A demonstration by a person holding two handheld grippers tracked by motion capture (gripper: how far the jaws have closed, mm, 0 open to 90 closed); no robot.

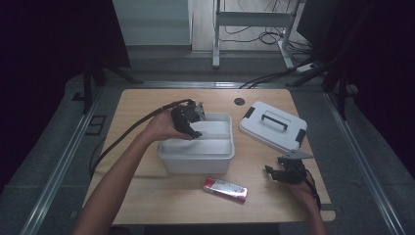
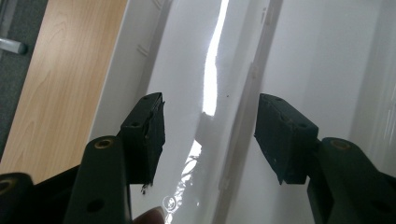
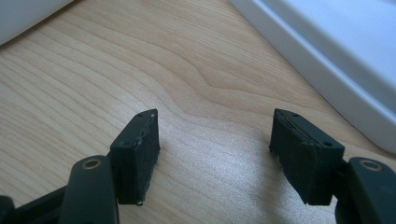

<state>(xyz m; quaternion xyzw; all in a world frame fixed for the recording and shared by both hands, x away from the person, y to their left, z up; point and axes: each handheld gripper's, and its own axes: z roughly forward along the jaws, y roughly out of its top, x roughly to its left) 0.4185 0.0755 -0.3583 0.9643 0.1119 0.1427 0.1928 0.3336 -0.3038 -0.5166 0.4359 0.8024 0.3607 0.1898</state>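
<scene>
The white plastic storage box (image 1: 196, 147) stands open in the middle of the wooden surface (image 1: 147, 191), and its lid (image 1: 272, 126), with a dark handle and latches, lies flat to the right of it, just beside the box's far right corner. So the opening step looks done.

The left tongs (image 1: 192, 123) reach down into the box over its far left part. In the left gripper view the jaws are spread with nothing between them, and behind them lie the glossy white floor of the box (image 2: 299, 60) and a thin ridge, probably a divider. No object can be made out inside the box.

The red and silver packet (image 1: 224, 189) lies on the surface just in front of the box's near wall, untouched.

The right tongs (image 1: 285, 172) hover low at the near right, below the lid and right of the packet. In the right gripper view the jaws are likewise spread and empty over bare wood, with the lid's white edge (image 3: 327, 70) at the upper right.

My reading is that the work is at an early to middle stage: box opened, lid set aside, both tongs free. What seems left is putting the packet into the box, then refitting the lid, though that aim is only a guess.
</scene>
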